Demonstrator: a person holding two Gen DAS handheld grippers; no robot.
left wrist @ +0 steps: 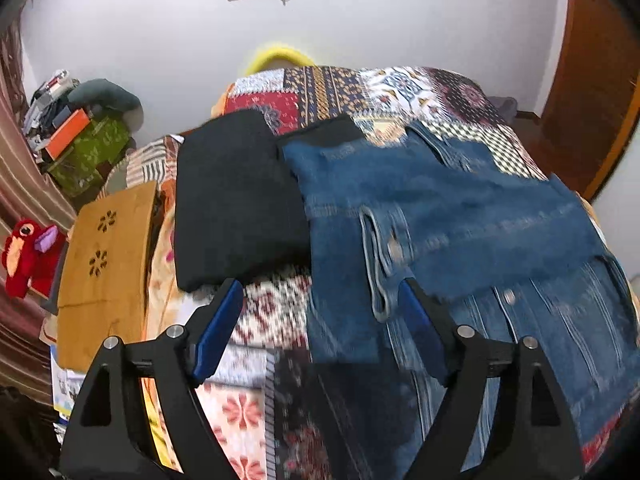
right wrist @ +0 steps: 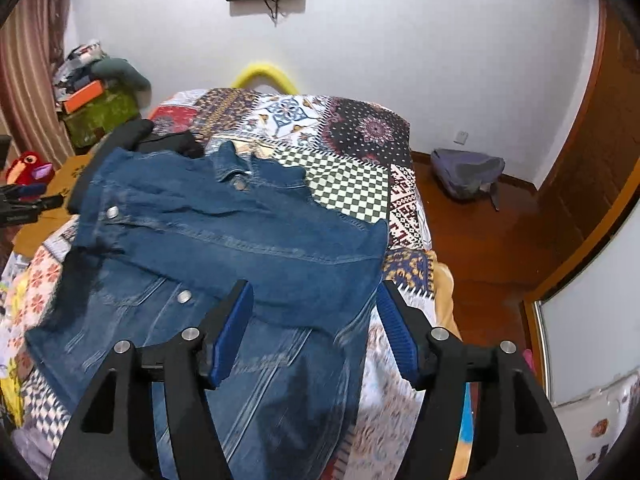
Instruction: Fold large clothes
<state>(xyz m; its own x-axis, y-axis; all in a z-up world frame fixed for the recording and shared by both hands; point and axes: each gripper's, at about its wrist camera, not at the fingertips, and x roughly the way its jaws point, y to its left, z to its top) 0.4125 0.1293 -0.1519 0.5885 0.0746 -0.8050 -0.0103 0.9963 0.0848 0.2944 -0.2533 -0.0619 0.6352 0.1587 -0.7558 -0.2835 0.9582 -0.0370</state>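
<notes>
Your left gripper (left wrist: 320,320) and right gripper (right wrist: 314,320) both hang spread and empty over the denim jacket (right wrist: 240,248), partly folded on the quilted bed (right wrist: 348,184). Denim looks heavy and stiff (thick seams); pinch its hem corners.

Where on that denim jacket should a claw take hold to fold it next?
Probably the denim jacket is best pinched at its bottom hem, coming in from the near edge of the bed. The hem lies flat and closest to both open claws, left claw and right claw, while a sleeve is already folded across the chest.
</notes>
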